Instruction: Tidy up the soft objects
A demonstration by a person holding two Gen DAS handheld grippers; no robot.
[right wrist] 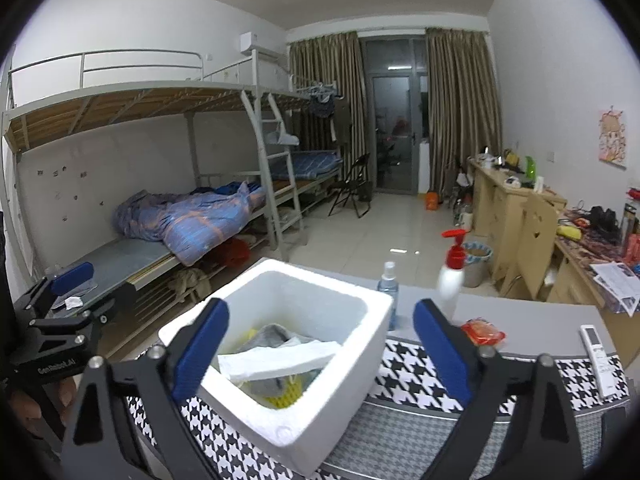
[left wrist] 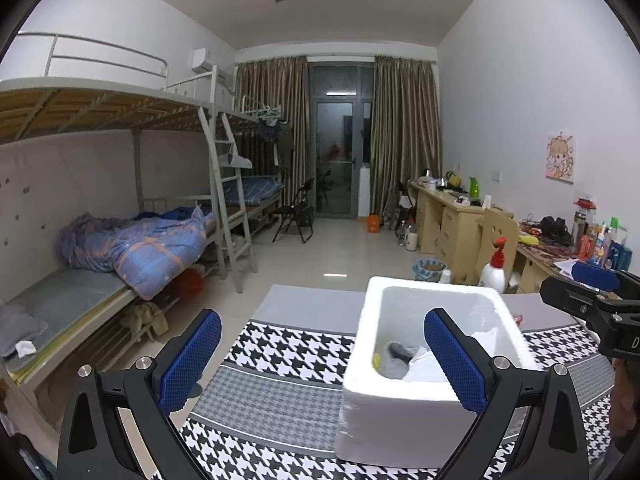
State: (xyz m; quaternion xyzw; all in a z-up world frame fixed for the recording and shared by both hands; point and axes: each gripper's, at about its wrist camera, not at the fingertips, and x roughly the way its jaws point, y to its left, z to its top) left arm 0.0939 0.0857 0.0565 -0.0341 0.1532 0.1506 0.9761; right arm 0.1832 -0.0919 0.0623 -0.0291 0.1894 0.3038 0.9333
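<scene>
A white foam box (left wrist: 404, 412) stands on the houndstooth-patterned table cloth (left wrist: 280, 360); it also shows in the right wrist view (right wrist: 320, 412). Inside lie a grey soft item (left wrist: 394, 358), a white cloth (right wrist: 280, 362), and yellow soft pieces (right wrist: 286, 398). My left gripper (left wrist: 322, 354) is open and empty, held above the table just left of the box. My right gripper (right wrist: 320, 350) is open and empty, held over the box. Each gripper shows at the edge of the other's view.
On the table's far side stand a small spray bottle (right wrist: 388, 284) and a white pump bottle with a red top (right wrist: 452, 272). A red packet (right wrist: 482, 332) and a white remote (right wrist: 598, 354) lie at the right. Bunk beds (left wrist: 120, 240) line the left; desks (left wrist: 460, 224) the right.
</scene>
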